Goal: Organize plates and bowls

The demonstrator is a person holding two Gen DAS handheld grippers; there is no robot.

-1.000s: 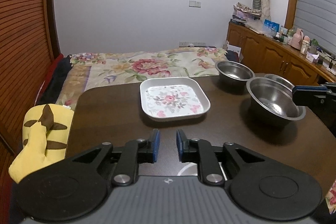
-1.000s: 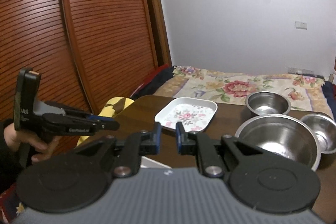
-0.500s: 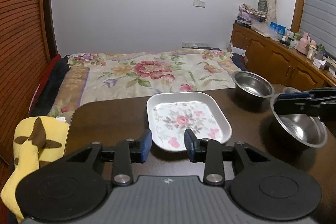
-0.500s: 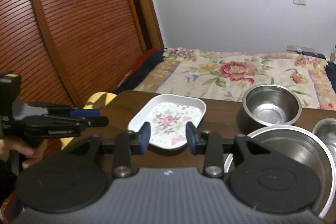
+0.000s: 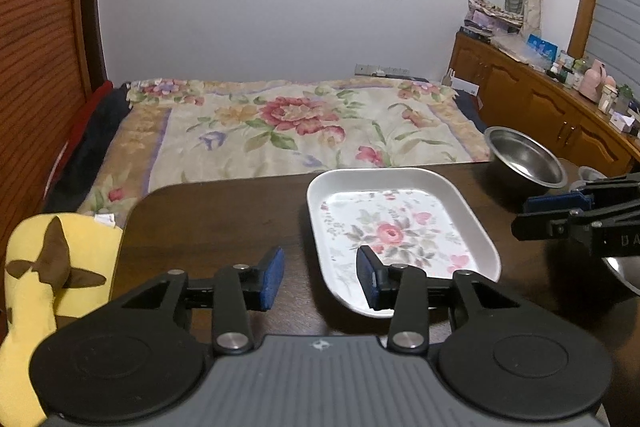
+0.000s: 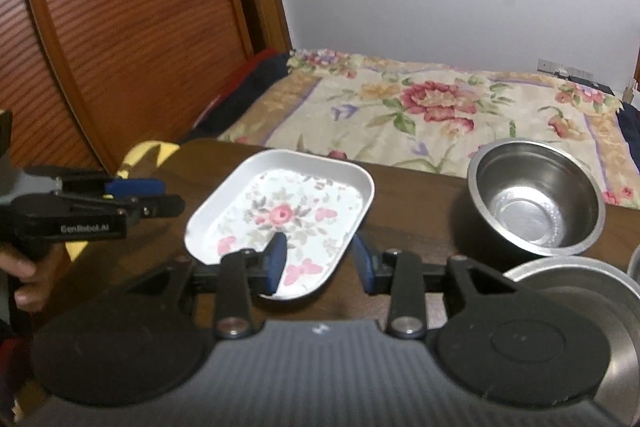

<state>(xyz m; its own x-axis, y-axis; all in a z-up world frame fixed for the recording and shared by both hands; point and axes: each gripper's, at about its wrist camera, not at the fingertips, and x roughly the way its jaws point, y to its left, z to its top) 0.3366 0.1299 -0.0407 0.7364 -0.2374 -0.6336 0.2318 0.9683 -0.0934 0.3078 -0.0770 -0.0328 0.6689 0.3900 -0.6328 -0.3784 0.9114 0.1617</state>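
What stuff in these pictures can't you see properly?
- Big steel bowl: right wrist view, mostly hidden behind the right gripper body.
- Third bowl: cut off by the right edge.
- Floral tray near edge: left wrist view, covered by a left gripper finger.
- Countertop items: too small to identify.

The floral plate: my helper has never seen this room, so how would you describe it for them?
On the dark wooden table at the foot of the flowered bed, look left of the steel bowls. The floral plate is the white rounded-rectangle dish, the only non-metal one.
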